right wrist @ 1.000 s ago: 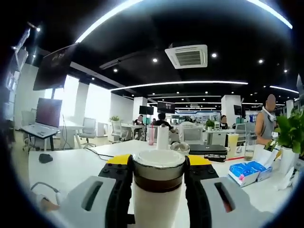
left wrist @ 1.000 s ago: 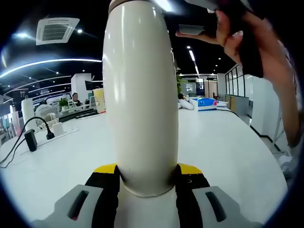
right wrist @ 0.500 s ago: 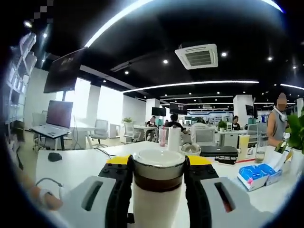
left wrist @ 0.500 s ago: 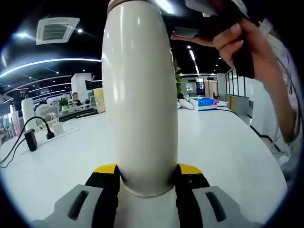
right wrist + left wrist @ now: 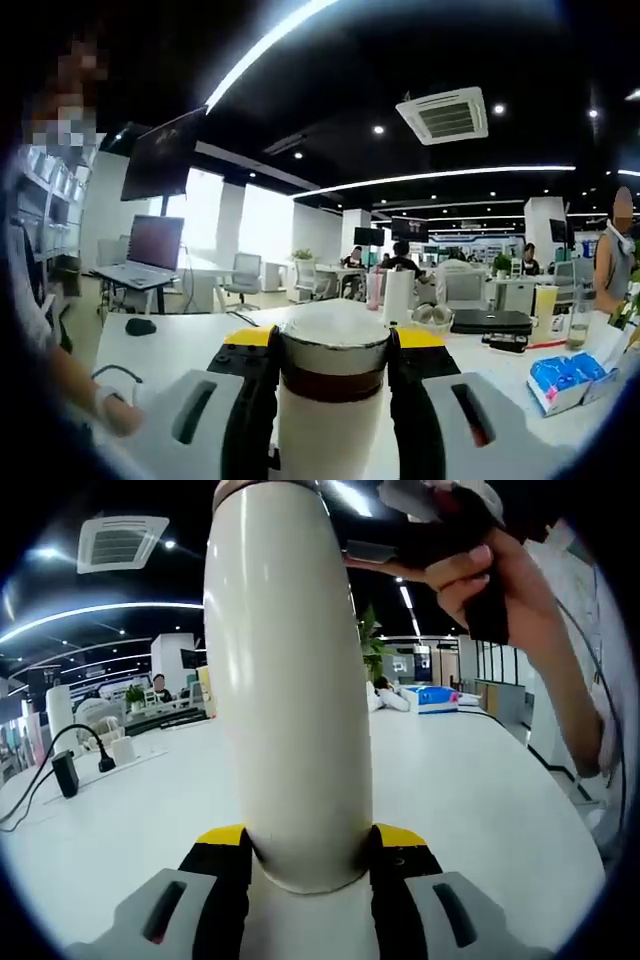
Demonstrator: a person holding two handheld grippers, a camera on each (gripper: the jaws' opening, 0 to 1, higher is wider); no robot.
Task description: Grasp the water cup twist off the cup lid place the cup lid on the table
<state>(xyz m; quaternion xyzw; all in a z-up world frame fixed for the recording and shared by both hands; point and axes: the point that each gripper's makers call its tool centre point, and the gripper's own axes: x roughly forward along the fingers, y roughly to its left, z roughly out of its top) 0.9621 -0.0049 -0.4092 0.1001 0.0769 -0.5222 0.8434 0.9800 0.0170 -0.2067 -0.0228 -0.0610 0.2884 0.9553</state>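
Note:
A tall cream water cup rises up the middle of the left gripper view, leaning slightly left. My left gripper is shut on its lower body with yellow-and-black jaws. At the cup's top right, a hand holds the other gripper against the top. In the right gripper view, my right gripper is shut on the cup lid, which has a pale top, a metal ring and a brown band. The cream cup body shows below it.
A white table spreads behind the cup, with a black adapter and cable at the left and a blue pack far back. The right gripper view has an open laptop, a mouse, a blue pack and people beyond.
The right gripper view has swung round the room while the lid stays in its jaws. In the left gripper view the hand has shifted left and the cup top leans a little left.

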